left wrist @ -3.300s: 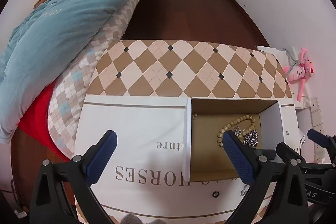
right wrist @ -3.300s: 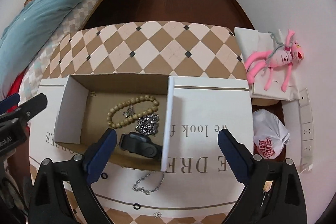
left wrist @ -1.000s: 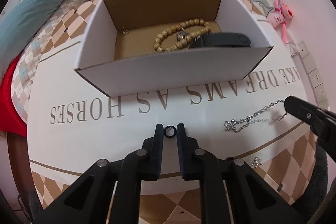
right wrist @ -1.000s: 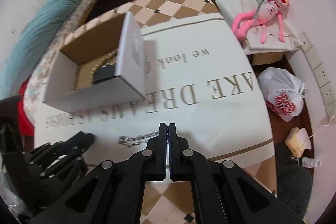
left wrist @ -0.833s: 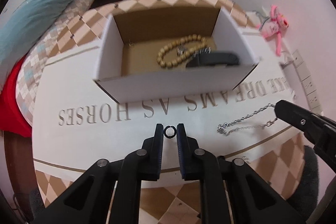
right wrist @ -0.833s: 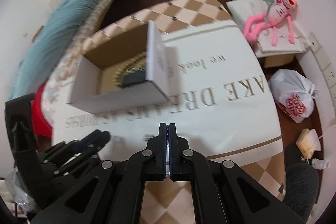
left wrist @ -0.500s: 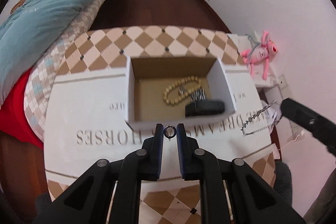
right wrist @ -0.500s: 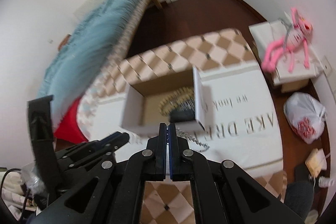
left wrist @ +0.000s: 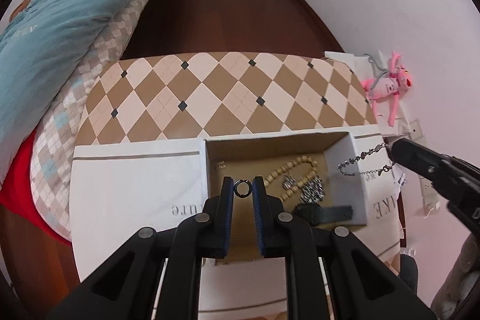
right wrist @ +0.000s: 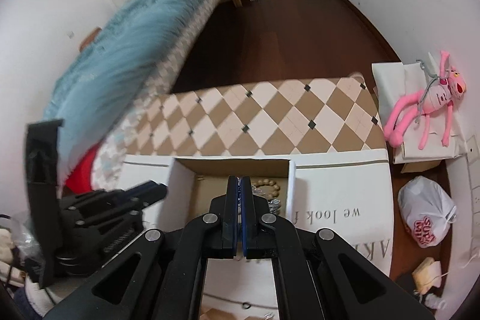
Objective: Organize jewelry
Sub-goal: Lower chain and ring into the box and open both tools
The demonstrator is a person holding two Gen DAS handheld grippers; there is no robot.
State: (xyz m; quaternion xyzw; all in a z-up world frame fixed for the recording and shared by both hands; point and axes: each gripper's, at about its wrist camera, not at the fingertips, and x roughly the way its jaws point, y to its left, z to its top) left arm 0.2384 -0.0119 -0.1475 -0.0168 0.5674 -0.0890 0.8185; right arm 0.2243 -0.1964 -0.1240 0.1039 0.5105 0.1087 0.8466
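Observation:
An open cardboard box [left wrist: 345, 170] stands on a white printed cloth [left wrist: 135, 185]. It holds a wooden bead bracelet [left wrist: 297, 167], silver jewelry [left wrist: 312, 188] and a black clip [left wrist: 324, 213]. My left gripper [left wrist: 243, 189] is shut on a small dark ring [left wrist: 242, 188] and holds it above the box's left half. My right gripper [right wrist: 240, 185] is shut on a silver chain [left wrist: 360, 162], which hangs over the box's right wall in the left wrist view. The chain is hidden in the right wrist view. The box [right wrist: 289, 185] also shows there.
A checkered table [left wrist: 225, 98] carries the cloth. A bed with a teal blanket [left wrist: 60, 20] lies left. A pink plush toy [right wrist: 432, 101] and a white plastic bag [right wrist: 426, 218] lie right. A small ring [right wrist: 245, 305] and an earring [right wrist: 268, 315] lie on the cloth's near edge.
Both grippers rose from the cloth's front edge and moved over the box, the left carrying the ring, the right carrying the chain. Both stayed shut.

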